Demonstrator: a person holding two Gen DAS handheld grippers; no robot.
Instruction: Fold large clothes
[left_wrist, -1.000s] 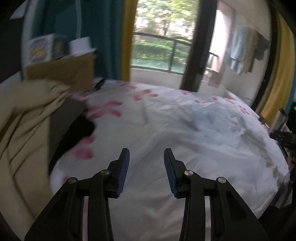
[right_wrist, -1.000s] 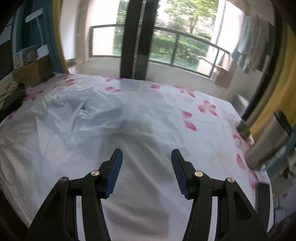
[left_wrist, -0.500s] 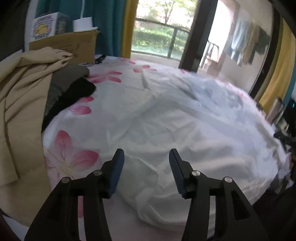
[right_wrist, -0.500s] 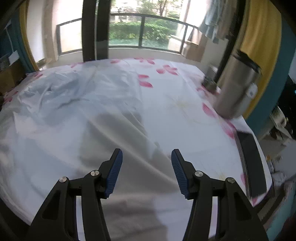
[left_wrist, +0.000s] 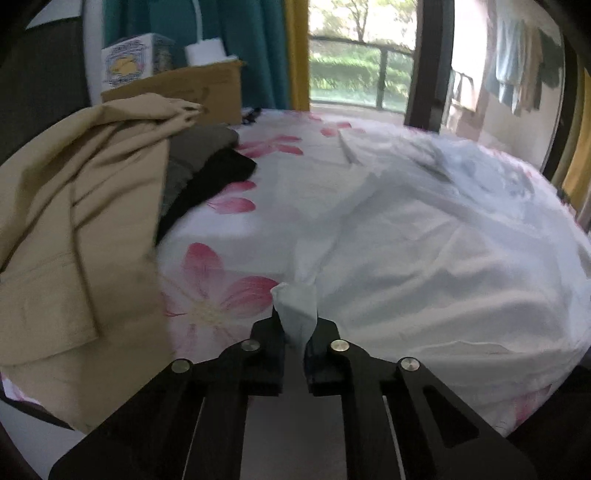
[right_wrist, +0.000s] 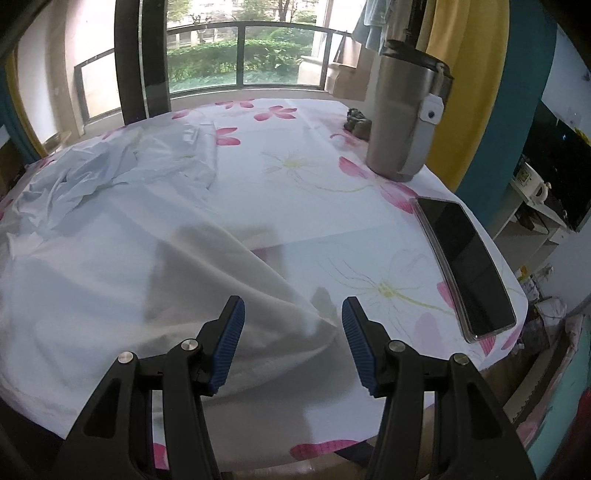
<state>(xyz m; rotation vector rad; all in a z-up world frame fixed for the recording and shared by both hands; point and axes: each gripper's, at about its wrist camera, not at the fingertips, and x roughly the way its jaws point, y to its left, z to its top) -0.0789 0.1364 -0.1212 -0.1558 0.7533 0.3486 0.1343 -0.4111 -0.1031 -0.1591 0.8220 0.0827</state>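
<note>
While the white shirt (left_wrist: 424, 258) sprawls limp over the flowered bedsheet (left_wrist: 221, 295) — thin, light, soft, best held at corners — the left gripper (left_wrist: 295, 332), jaws just closed, pinches one corner, and the right gripper (right_wrist: 291, 332) hovers open over the opposite hem.

Both grippers are black plastic linkages with round silver screws. The right gripper (right_wrist: 291, 341) carries ribbed blue pads (right_wrist: 227, 345); the left gripper (left_wrist: 294, 345) shows only dark fingers.
</note>
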